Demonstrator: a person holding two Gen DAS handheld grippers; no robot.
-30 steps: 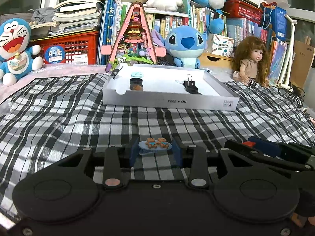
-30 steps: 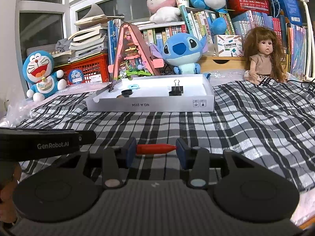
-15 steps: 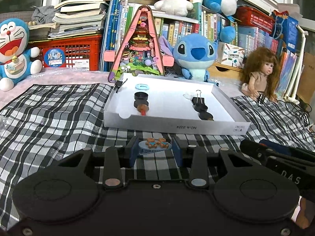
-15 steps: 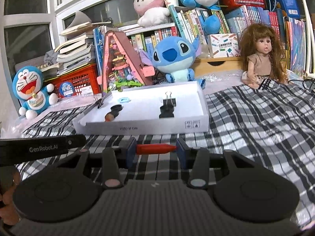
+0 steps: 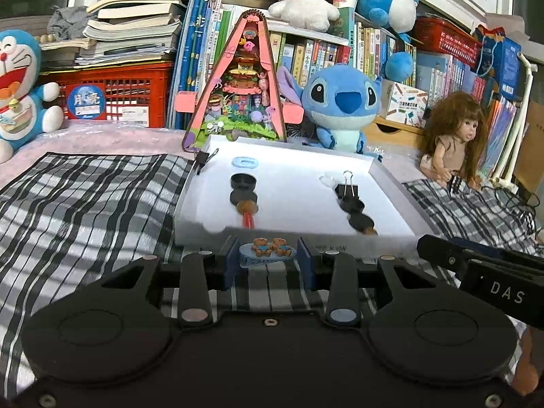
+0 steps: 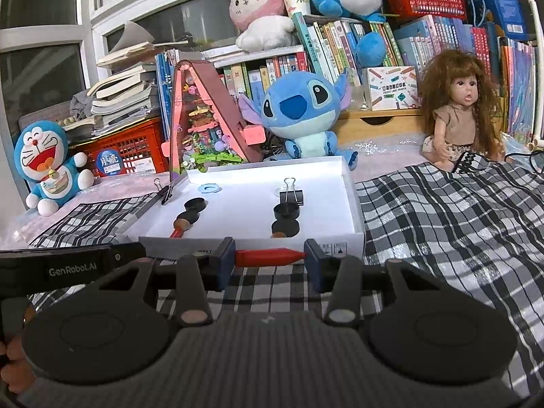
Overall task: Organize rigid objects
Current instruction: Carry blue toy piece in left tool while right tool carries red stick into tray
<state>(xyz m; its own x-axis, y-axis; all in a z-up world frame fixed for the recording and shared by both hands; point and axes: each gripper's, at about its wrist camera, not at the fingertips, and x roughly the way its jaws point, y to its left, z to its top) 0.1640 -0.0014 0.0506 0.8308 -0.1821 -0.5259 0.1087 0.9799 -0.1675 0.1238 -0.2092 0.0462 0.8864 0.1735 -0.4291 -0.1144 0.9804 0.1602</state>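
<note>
Gripping a bear clip [image 5: 267, 251] and a red crayon [image 6: 269, 257], both grippers' fingers near the white tray [image 6: 357, 238]; clipping its front wall could knock either loose.

free: white tray [image 5: 391, 183] middle bare | blocked: binder clip [image 5: 346, 188], black caps [image 5: 243, 182]
</note>
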